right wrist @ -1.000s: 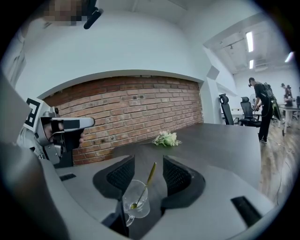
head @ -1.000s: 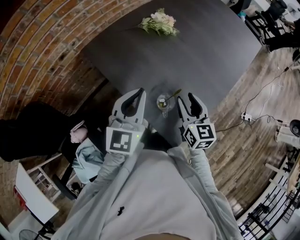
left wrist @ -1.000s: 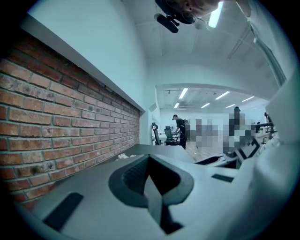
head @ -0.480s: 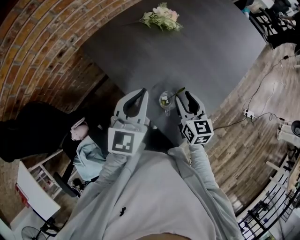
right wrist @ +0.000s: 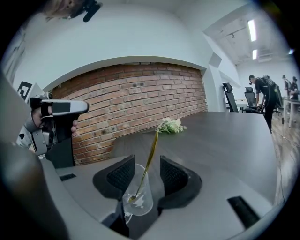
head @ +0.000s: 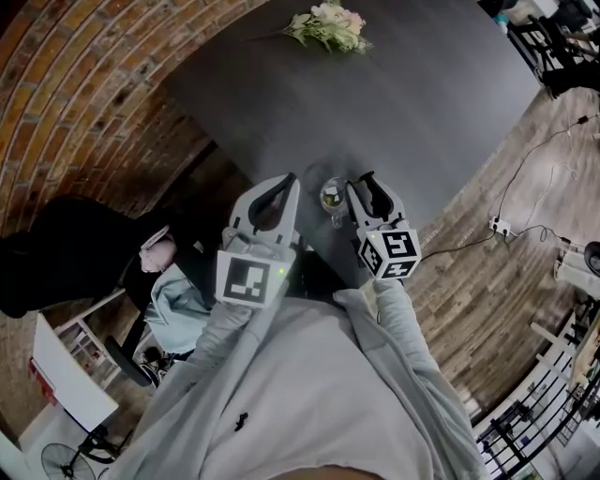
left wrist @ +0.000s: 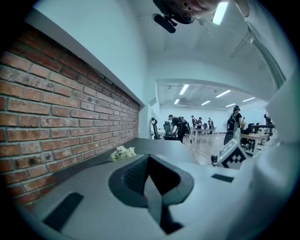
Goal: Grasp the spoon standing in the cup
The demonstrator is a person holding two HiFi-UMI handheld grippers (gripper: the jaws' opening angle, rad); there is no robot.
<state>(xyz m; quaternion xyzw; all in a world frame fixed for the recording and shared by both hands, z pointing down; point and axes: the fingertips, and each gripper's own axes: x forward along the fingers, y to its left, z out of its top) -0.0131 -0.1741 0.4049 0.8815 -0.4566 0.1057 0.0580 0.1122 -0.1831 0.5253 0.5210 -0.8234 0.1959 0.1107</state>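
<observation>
Brick wall (head: 84, 103) runs along the left of a dark grey table (head: 422, 103), with wood flooring to its right and a small bunch of pale flowers (head: 330, 22) lying at the far end. Close to the table's near edge stands a clear glass cup (head: 331, 197), and a thin spoon (right wrist: 148, 159) stands in it, bowl down at the bottom and handle leaning up and away. The right gripper (head: 364, 195) is level with the cup, and in the right gripper view its jaws stand well apart, one on each side of the spoon's handle, with a gap showing on both sides; the cup (right wrist: 137, 197) sits low between them, and the claw has hold of nothing. The left gripper (head: 282, 186) is held just to the left of the cup, apart from it. In the left gripper view its jaws are pressed together with nothing between them, pointing along the table toward the flowers (left wrist: 121, 153). Beyond the table, people stand among desks and chairs in a bright office space.
</observation>
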